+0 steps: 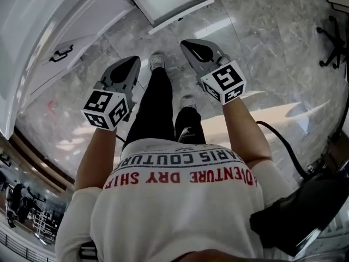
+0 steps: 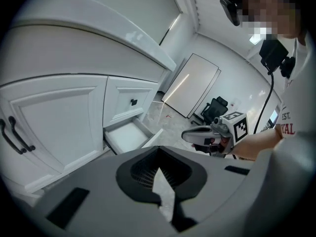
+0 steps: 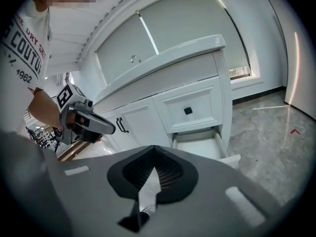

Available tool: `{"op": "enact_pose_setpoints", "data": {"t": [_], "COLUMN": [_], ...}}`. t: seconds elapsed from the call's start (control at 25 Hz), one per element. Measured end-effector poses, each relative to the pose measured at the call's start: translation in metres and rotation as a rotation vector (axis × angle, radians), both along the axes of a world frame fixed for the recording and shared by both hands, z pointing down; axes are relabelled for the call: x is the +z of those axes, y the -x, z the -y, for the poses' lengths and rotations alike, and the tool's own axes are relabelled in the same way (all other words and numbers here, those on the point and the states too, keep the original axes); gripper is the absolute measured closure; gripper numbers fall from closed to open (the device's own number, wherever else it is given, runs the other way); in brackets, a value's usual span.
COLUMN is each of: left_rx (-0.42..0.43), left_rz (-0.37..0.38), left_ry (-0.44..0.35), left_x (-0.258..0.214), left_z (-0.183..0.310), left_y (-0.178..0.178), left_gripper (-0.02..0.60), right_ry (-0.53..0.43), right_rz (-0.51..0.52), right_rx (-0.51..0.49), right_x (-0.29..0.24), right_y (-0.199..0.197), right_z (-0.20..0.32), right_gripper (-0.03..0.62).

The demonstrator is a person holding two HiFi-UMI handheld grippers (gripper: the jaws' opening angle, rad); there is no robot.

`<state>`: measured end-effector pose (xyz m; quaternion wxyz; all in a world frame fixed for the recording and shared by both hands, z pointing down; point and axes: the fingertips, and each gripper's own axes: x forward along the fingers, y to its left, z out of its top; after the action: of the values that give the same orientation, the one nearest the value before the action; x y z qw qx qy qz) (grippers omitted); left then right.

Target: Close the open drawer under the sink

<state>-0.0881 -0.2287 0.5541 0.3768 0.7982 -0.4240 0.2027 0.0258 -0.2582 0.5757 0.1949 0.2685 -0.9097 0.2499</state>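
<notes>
The left gripper [image 1: 131,64] and right gripper [image 1: 188,45] are held side by side and pointed forward and down. Both have their jaws closed together with nothing held. Beneath them is the grey marble floor [image 1: 262,37]. Just beyond, apart from both grippers, the drawer [image 3: 200,144] stands pulled out at the foot of the white cabinet [image 2: 54,122], directly under a closed drawer with a black knob [image 3: 188,110]. Above, the surface carries a faucet [image 3: 134,59].

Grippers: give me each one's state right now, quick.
Left gripper: jaws closed, holding nothing.
Right gripper: jaws closed, holding nothing.
</notes>
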Motion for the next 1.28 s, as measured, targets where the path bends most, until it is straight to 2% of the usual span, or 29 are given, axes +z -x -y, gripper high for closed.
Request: {"op": "enact_pose_setpoints", "data": {"t": [0.12,0.32,0.68,1.04,1.16,1.28], "left_rx": [-0.025,-0.019,-0.048,-0.059,-0.048,-0.071], "left_rz": [0.001,-0.004,-0.019,-0.019,-0.004,-0.009], "left_ry": [0.007,0.014,0.038,0.045,0.05,0.049], "left_x": [0.022,0.056,0.088,0.101,0.109,0.112], "left_z": [0.005,0.01,0.017,0.02,0.022,0.028], "left_y": [0.0,-0.002,0.018,0.028,0.033,0.038], "left_gripper": [0.578,0.578,0.58,0.58,0.578,0.578], "right_ry": [0.012,0.013,0.106,0.083,0.083,0.098], "right_rz": [-0.017,-0.063,-0.134,-0.235,-0.23,-0.234], "right_rx": [0.019,0.06,0.13,0.155,0.184,0.194], "right_x": [0.034,0.081,0.157,0.2,0.203,0.206], "right_y": [-0.005,-0.012,-0.003,-0.003,0.0,0.002], "right_z": [0.003,0.019,0.042,0.061,0.07,0.077], "right_gripper": [0.592,0.592,0.592,0.594,0.594,0.594]}}
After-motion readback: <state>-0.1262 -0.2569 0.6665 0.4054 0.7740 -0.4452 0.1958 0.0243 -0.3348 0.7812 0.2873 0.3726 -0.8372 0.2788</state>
